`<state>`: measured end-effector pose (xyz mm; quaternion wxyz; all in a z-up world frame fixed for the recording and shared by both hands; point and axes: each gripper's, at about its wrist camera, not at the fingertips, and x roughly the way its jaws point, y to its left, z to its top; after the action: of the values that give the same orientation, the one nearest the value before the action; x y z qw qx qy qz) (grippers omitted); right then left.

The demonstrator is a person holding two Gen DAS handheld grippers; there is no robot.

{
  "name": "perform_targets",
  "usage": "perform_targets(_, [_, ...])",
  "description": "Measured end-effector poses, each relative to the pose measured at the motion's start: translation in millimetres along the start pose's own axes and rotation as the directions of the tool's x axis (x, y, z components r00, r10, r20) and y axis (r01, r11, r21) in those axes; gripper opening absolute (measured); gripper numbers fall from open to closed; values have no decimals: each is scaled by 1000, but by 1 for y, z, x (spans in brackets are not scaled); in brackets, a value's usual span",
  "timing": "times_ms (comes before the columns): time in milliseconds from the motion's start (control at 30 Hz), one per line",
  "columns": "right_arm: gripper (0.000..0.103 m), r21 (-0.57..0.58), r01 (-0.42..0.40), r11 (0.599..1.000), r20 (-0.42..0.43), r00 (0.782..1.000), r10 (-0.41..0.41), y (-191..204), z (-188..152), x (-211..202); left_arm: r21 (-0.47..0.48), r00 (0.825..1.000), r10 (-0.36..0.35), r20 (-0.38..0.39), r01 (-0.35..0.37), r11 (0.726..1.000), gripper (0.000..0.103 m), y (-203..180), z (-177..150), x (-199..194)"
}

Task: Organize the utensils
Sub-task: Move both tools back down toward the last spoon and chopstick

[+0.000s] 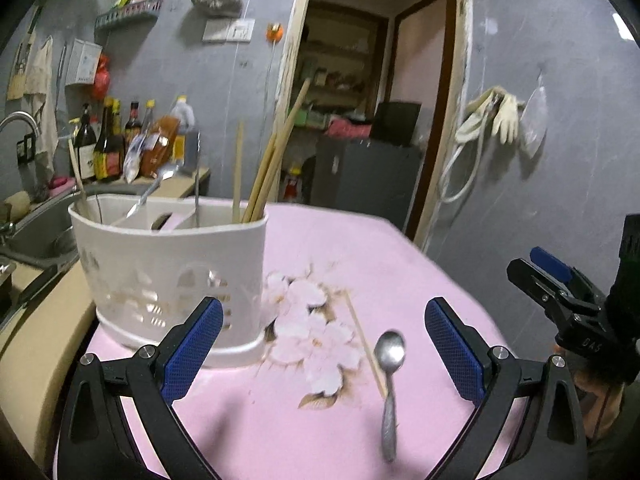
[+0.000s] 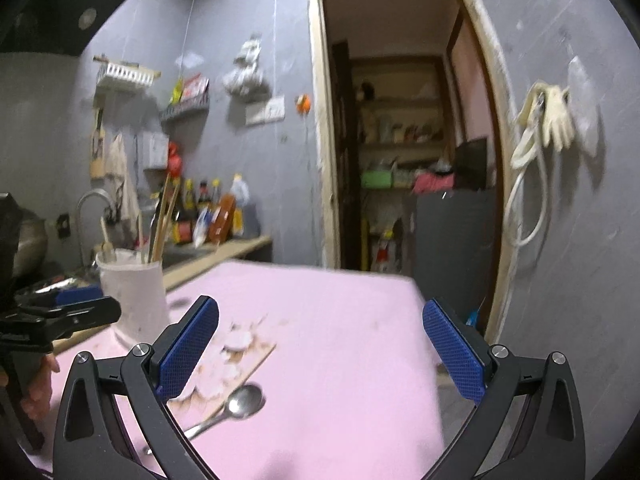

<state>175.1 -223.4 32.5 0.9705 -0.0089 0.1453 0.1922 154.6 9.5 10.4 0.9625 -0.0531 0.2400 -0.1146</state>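
Spoon [image 1: 390,380] lies flat on the pink floral tablecloth [image 1: 400,264], lower centre of the left wrist view, bowl pointing up the frame and handle toward the bottom edge. A single wooden chopstick [image 1: 366,346] lies on the cloth just left of it, angled, its lower end close beside the spoon's neck.

White plastic utensil caddy [image 1: 172,264] stands upright at left centre of that view, on the cloth near the table's left edge. Its right-hand compartment holds a bundle of chopsticks [image 1: 268,168] leaning right; a metal spoon handle and a wooden utensil stand in the compartments further left.

Left gripper [image 1: 324,348] — blue-padded fingers spread wide, nothing between them; spoon and loose chopstick show in the gap below. Right gripper [image 2: 320,348] likewise spread wide and empty, held above the cloth; the spoon appears at the lower left of its view, near the left finger.

Each gripper shows at the edge of the other's view — a hand [image 2: 38,392] grips the left one's handle.

Sink and faucet [image 1: 18,124] sit at far left; sauce bottles [image 1: 108,144] line the counter behind the caddy. Open doorway fills upper centre.
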Motion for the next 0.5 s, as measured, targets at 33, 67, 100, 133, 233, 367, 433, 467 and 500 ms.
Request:
perform_targets(33, [100,-2,-17,1000,-30,999,16,0,-2,4,-1,1000,7,-18,-7,1000,99,1,-2,3])
perform_targets(67, [98,-3,-34,999,-61,998,34,0,-3,9,-1,999,13,-33,-13,1000,99,2,-5,6])
perform_targets(100, [96,-2,-46,999,-83,996,46,-1,-4,12,-4,998,18,-54,-18,1000,99,3,-7,9])
perform_targets(133, [94,2,-66,998,-117,991,66,-1,-6,17,-7,998,19,-66,-20,1000,99,4,-9,11])
perform_targets(233, [85,13,-107,994,-204,973,107,-3,-12,31,-21,993,24,-114,-26,999,99,7,-14,20])
perform_targets(367, [66,30,-167,986,-324,931,168,-3,-19,52,-33,986,17,-163,-23,999,99,9,-17,28])
perform_targets(433, [59,48,-199,979,-381,903,202,-2,-22,64,-37,983,17,-184,-24,999,98,10,-18,32])
perform_targets(467, [52,55,-211,976,-404,889,215,-2,-24,68,-39,981,17,-195,-25,999,98,11,-18,34])
perform_targets(500, [45,59,-221,974,-425,877,225,-1,-26,73,-42,979,13,-204,-22,999,98,12,-20,36])
